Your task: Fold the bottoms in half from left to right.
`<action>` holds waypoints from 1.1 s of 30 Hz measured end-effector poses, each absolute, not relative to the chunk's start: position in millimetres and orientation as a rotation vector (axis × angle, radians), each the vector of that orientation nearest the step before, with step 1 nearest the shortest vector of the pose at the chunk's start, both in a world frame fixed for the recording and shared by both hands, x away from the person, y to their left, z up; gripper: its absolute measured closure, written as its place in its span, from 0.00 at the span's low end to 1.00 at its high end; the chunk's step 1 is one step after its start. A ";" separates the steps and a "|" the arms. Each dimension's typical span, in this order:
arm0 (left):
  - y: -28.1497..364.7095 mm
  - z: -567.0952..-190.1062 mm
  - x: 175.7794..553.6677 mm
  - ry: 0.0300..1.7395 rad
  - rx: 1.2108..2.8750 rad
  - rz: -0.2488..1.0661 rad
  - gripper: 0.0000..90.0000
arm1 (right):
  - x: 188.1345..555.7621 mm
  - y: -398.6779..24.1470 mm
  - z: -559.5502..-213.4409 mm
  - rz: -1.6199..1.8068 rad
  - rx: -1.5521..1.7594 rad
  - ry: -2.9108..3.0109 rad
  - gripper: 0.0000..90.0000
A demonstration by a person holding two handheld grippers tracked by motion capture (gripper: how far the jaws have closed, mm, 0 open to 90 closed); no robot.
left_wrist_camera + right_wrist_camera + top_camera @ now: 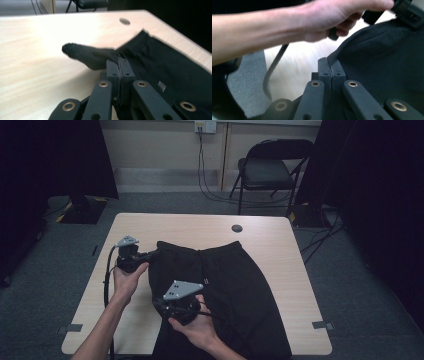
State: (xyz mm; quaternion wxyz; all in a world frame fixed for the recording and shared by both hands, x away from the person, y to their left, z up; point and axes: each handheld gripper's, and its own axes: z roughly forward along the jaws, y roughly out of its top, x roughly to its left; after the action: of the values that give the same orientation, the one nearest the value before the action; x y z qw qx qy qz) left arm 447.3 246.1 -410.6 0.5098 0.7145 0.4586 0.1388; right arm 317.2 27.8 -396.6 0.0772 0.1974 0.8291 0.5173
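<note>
Black shorts (240,285) lie spread on the light wooden table (200,227), waistband toward the far side. My left gripper (152,254) is at their far left corner, shut on a pinch of the cloth; the left gripper view shows that corner (87,56) lifted off the table past the closed left gripper (119,62). My right gripper (161,304) is at the left edge nearer the person, shut on the hem. The right gripper view shows the right gripper (330,63) clamping the fabric edge (384,62), with the other hand (332,17) above.
A round cable hole (237,228) sits in the table's far middle. A black folding chair (270,170) stands behind the table. Dark curtains hang at both sides. Bare tabletop lies left of and beyond the shorts.
</note>
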 end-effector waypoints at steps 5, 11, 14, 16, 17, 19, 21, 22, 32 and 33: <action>260.1 -375.1 450.3 1.123 1.674 0.387 0.99 | 321.1 37.4 -370.6 1.602 0.567 2.437 0.99; 274.6 -321.7 445.8 1.120 1.650 0.495 0.99 | 326.4 48.9 -327.1 1.729 0.536 2.341 0.99; 278.2 -302.4 442.3 1.103 1.644 0.526 0.99 | 326.1 49.1 -308.7 1.789 0.510 2.289 0.99; 274.4 -304.7 442.2 1.089 1.646 0.516 0.99 | 324.1 44.5 -307.2 1.782 0.496 2.273 0.99; 269.4 -310.4 443.5 1.080 1.658 0.508 0.99 | 323.2 40.6 -310.3 1.763 0.490 2.270 0.99; 256.3 -327.2 447.9 1.067 1.700 0.479 0.99 | 323.5 28.6 -320.3 1.749 0.518 2.269 0.99; 239.4 -346.6 453.3 1.067 1.721 0.417 0.99 | 324.7 13.6 -330.4 1.732 0.564 2.264 0.99; 228.7 -355.2 455.2 1.055 1.740 0.402 0.99 | 325.1 5.4 -335.0 1.724 0.584 2.263 0.99; 144.1 -389.2 474.2 0.981 1.849 0.345 0.99 | 330.3 -96.5 -384.7 1.535 0.851 2.223 0.99; 139.3 -390.8 476.8 0.975 1.862 0.350 0.99 | 330.3 -96.5 -384.7 1.535 0.851 2.223 0.99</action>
State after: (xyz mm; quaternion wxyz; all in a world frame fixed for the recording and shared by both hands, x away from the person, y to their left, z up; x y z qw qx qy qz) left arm 476.8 139.3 -390.8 0.4842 0.7646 0.4003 0.1439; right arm 330.3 -96.5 -384.7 0.1538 0.2969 0.7755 0.5356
